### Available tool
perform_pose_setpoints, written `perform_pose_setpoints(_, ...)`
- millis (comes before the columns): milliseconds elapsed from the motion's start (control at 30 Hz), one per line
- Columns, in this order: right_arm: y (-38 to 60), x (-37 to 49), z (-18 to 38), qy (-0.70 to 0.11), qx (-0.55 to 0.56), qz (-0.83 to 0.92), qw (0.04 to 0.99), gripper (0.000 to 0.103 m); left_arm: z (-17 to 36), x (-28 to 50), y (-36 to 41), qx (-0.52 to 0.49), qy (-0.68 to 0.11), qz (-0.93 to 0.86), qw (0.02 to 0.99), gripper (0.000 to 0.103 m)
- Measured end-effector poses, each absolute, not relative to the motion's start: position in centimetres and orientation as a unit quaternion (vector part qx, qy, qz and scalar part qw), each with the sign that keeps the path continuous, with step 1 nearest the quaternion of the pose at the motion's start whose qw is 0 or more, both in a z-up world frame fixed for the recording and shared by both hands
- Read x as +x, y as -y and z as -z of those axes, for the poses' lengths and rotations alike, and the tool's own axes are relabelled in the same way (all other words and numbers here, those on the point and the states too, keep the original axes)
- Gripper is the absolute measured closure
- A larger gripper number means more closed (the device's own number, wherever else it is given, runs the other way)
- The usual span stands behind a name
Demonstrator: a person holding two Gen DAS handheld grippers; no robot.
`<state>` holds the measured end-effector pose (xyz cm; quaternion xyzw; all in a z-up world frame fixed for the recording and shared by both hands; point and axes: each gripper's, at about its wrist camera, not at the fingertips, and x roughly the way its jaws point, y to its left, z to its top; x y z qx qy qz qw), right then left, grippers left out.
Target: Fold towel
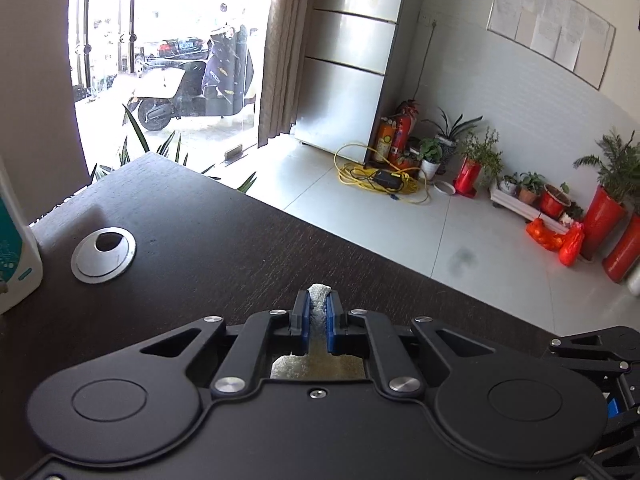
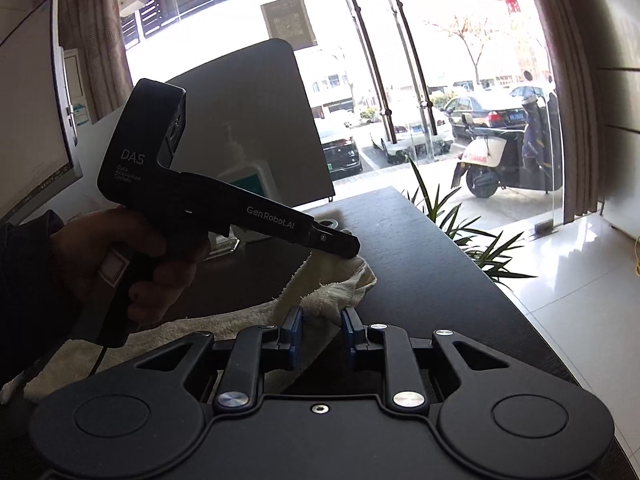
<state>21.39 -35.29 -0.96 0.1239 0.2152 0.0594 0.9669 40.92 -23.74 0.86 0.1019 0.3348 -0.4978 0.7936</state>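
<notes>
One towel (image 2: 336, 288), two grippers – left (image 1: 319, 312), right (image 2: 320, 332) – one desk (image 1: 224, 240), two fire extinguishers (image 1: 394, 136), one grommet (image 1: 103, 255).

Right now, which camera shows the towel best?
The right wrist view: the towel spreads across the desk, bunched at the left hand-held gripper. The left wrist view shows only a pinched strip between the blue pads.

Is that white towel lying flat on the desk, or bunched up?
Bunched up. The towel is gathered into a rumpled ridge, one fold pinched between the left claw pads, above the dark desk.
</notes>
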Motion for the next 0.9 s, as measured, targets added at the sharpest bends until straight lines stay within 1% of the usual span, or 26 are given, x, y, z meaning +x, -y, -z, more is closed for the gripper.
perform_pose_setpoints(133, 31.9, 21.4, -0.9, -0.203, 0.092, -0.098, 0.970, 0.083, -3.1, 40.7, 19.3, 0.058, -0.330, 0.486, 0.807, 0.095)
perform_pose_setpoints(267, 26.7, 21.3, -2.2, -0.200, 0.045, -0.154, 0.967, 0.083, -4.3, 40.0, 12.3, 0.008, -0.332, 0.453, 0.827, 0.095)
perform_pose_setpoints(467, 20.1, 21.8, -2.5, -0.209, 0.012, -0.194, 0.958, 0.084, -3.0, 40.5, 4.5, -0.036, -0.351, 0.392, 0.850, 0.094)
perform_pose_setpoints(533, 19.9, 21.8, -2.5, -0.210, 0.027, -0.185, 0.960, 0.080, -2.3, 41.3, 3.3, -0.066, -0.358, 0.382, 0.849, 0.094)
perform_pose_setpoints(567, 20.2, 21.8, -2.5, -0.212, 0.037, -0.178, 0.960, 0.071, -2.0, 41.7, 2.9, -0.080, -0.360, 0.380, 0.848, 0.092)
perform_pose_setpoints(600, 20.8, 21.8, -2.6, -0.213, 0.048, -0.166, 0.962, 0.063, -1.7, 42.2, 2.4, -0.094, -0.362, 0.377, 0.847, 0.086)
perform_pose_setpoints(633, 21.3, 21.7, -2.6, -0.214, 0.054, -0.151, 0.964, 0.063, -1.7, 42.3, 2.4, -0.097, -0.358, 0.381, 0.847, 0.080)
perform_pose_setpoints(667, 21.8, 21.7, -2.6, -0.217, 0.053, -0.137, 0.965, 0.062, -1.7, 42.3, 2.4, -0.099, -0.354, 0.385, 0.846, 0.063)
perform_pose_setpoints(700, 22.2, 21.8, -2.6, -0.219, 0.052, -0.125, 0.966, 0.057, -1.7, 42.5, 2.5, -0.101, -0.356, 0.388, 0.844, 0.050)
perform_pose_setpoints(733, 22.8, 21.9, -2.7, -0.220, 0.052, -0.116, 0.967, 0.052, -1.6, 42.2, 2.7, -0.099, -0.357, 0.387, 0.844, 0.046)
perform_pose_setpoints(767, 23.2, 22.0, -2.8, -0.221, 0.050, -0.114, 0.967, 0.040, -1.8, 42.3, 3.1, -0.090, -0.359, 0.380, 0.848, 0.037)
perform_pose_setpoints(800, 23.8, 22.3, -2.8, -0.228, 0.047, -0.114, 0.966, 0.035, -1.8, 42.1, 3.3, -0.083, -0.358, 0.371, 0.853, 0.030)
perform_pose_setpoints(833, 24.3, 22.7, -2.7, -0.241, 0.045, -0.114, 0.963, 0.033, -1.8, 42.0, 3.4, -0.075, -0.357, 0.362, 0.858, 0.028)
perform_pose_setpoints(900, 25.2, 23.3, -2.7, -0.258, 0.042, -0.113, 0.959, 0.033, -1.9, 41.0, 3.0, -0.070, -0.358, 0.356, 0.861, 0.024)
